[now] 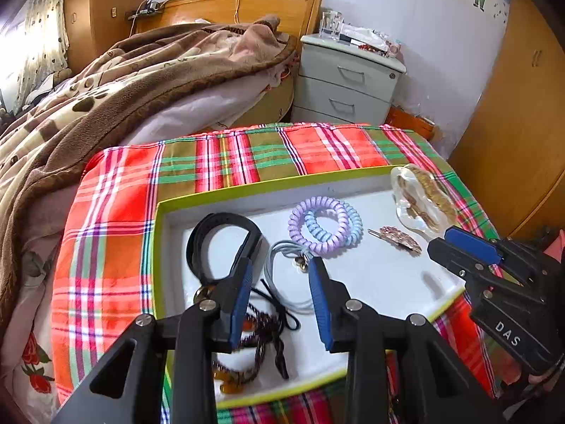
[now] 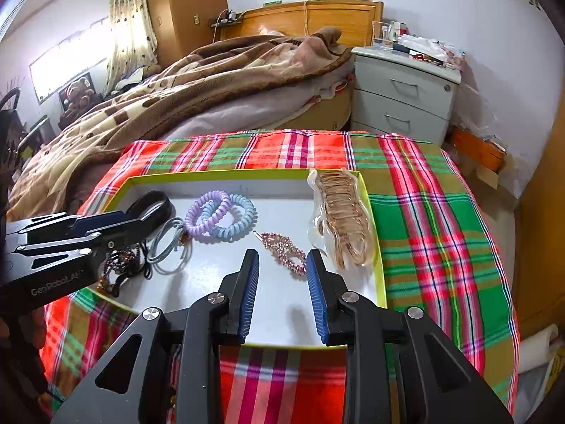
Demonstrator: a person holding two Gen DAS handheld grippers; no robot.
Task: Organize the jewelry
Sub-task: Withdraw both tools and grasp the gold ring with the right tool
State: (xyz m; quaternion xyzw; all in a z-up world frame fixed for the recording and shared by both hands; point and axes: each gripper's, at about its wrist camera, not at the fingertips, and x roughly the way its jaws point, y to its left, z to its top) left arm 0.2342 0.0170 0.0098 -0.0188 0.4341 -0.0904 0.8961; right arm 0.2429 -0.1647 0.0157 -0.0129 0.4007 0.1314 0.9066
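Observation:
A white tray with a lime rim (image 1: pixel 247 190) (image 2: pixel 219 176) lies on a plaid cloth. In it are a black wristband (image 1: pixel 219 233) (image 2: pixel 157 205), purple and blue coil hair ties (image 1: pixel 325 226) (image 2: pixel 220 215), grey elastic loops (image 1: pixel 282 282) (image 2: pixel 169 243), a pink rhinestone clip (image 1: pixel 399 238) (image 2: pixel 284 247), dark beaded cords (image 1: pixel 261 332) (image 2: pixel 122 265) and a clear bag of gold pieces (image 1: pixel 423 198) (image 2: pixel 342 219). My left gripper (image 1: pixel 280 268) (image 2: pixel 106 226) hangs open above the grey loops, holding nothing. My right gripper (image 2: pixel 282 258) (image 1: pixel 445 240) is open just short of the pink clip, empty.
The plaid cloth (image 1: pixel 247 155) (image 2: pixel 441 229) covers the stand beside a bed with a brown blanket (image 1: pixel 123 81) (image 2: pixel 212 81). A grey nightstand (image 1: pixel 346 81) (image 2: pixel 406 95) stands behind, a wooden wardrobe (image 1: pixel 519 113) at the right.

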